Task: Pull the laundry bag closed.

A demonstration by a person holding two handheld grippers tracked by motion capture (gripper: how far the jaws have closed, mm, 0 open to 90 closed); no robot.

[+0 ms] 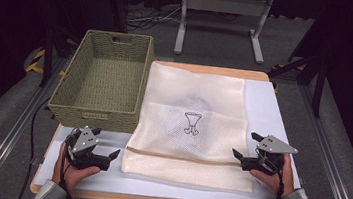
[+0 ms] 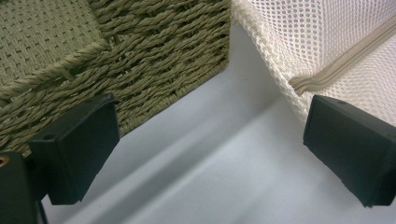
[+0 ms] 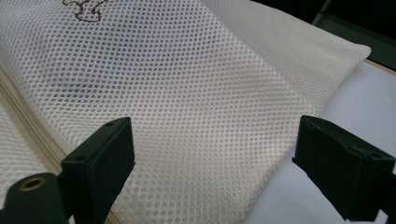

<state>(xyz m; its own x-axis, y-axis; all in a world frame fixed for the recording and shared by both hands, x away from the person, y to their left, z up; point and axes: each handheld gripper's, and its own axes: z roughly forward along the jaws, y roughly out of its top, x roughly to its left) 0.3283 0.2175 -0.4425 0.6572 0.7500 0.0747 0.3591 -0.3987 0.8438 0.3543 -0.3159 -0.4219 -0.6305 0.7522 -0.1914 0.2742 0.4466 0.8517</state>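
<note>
Both my grippers sit spread at the near corners of the mesh laundry bag (image 1: 192, 124), neither one gripping it.

In the high view the cream mesh laundry bag lies flat across the middle of the white table (image 1: 269, 110), a small dark emblem (image 1: 192, 123) near its centre and a zipper band (image 1: 183, 156) running across its lower part. The woven green basket (image 1: 101, 83) stands at the upper left of the frame, its right wall just beside the bag's left edge. My left gripper (image 1: 107, 156) rests low in the lower left, jaws apart, pointing toward the bag's near left corner; in its own view the basket wall is at upper left and the zipper end at upper right, bare table between the jaws. My right gripper (image 1: 244, 147) at lower right is spread too, at the bag's right edge by the zipper; its own view shows mesh between the jaws.
</note>
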